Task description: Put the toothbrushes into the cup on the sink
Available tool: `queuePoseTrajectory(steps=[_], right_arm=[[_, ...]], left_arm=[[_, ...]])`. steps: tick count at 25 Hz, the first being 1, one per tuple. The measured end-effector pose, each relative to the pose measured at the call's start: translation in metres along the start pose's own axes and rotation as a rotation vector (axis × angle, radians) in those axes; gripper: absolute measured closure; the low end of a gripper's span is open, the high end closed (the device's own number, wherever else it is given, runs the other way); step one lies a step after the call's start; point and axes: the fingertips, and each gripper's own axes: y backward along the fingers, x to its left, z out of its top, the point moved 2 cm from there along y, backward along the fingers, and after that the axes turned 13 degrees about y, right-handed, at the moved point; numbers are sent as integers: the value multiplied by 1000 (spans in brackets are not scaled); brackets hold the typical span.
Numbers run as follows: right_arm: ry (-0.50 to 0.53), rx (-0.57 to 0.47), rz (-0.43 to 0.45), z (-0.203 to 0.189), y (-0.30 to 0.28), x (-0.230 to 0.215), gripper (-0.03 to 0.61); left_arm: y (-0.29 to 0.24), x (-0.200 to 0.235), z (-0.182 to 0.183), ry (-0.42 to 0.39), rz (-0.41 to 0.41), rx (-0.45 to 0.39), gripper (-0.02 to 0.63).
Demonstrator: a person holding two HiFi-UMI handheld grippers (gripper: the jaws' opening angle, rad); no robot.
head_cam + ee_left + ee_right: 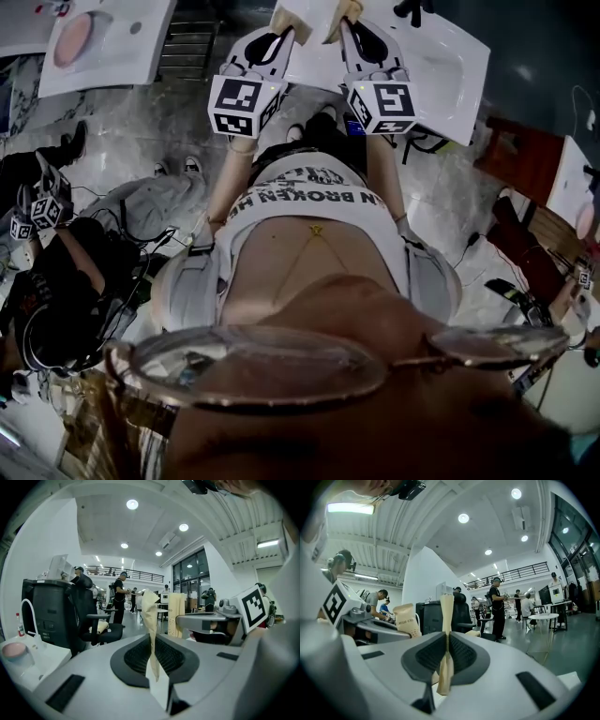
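Left hand-held gripper [153, 641] and right hand-held gripper [446, 641] each clench what I take for a cream-wrapped toothbrush [149, 609], side by side at the far white sink [450, 66].

The person's white shirt [309, 199] shows part of a print, "N BROKEN H". A beige wrapper [407, 619] reads "HIGH END".

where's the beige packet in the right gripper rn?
The beige packet is clamped in the right gripper; in the head view it is top centre, before the white sink, just right of the left gripper and its matching packet.
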Motion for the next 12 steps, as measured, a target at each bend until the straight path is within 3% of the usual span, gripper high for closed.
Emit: queuePoseTrajectory(steps=[12], right_arm=[[-31, -7, 19, -15, -20, -61, 543]], left_arm=[[-71, -12, 14, -6, 0, 20, 581]])
